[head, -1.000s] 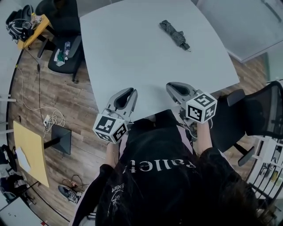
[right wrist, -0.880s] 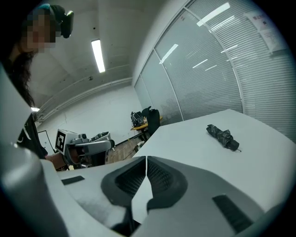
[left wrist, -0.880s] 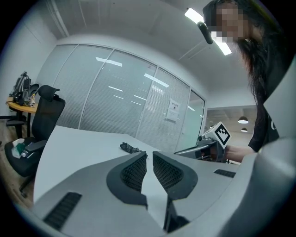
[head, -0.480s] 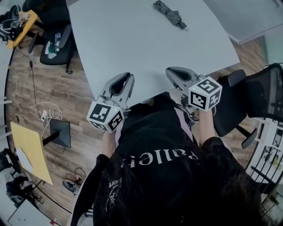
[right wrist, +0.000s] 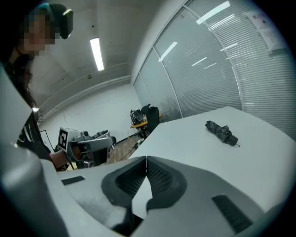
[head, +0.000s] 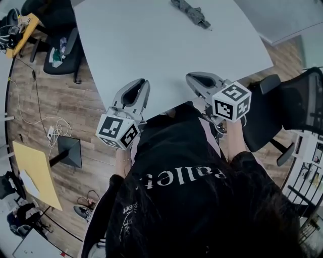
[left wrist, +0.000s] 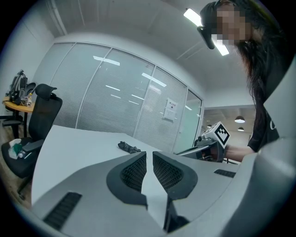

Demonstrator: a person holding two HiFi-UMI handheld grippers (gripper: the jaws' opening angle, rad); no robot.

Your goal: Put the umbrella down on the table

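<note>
A folded dark umbrella (head: 190,12) lies flat on the far side of the white table (head: 151,50), out of reach of both grippers. It shows small in the left gripper view as the umbrella (left wrist: 128,147) and in the right gripper view as the umbrella (right wrist: 222,132). My left gripper (head: 143,82) hovers at the table's near edge, jaws drawn together to a thin slit with nothing in it. My right gripper (head: 191,77) is level with it to the right, shut and empty. Each gripper sees the other: the right gripper (left wrist: 203,149) and the left gripper (right wrist: 99,139).
A black office chair (head: 63,43) stands off the table's left side, another chair (head: 295,113) at the right. A yellow board (head: 35,174) and loose cables (head: 53,132) lie on the wooden floor at the left. Glass partition walls (left wrist: 115,102) run behind the table.
The head view has tipped, so the umbrella and the table sit higher in the picture. Both grippers hold about the same places at the table's near edge.
</note>
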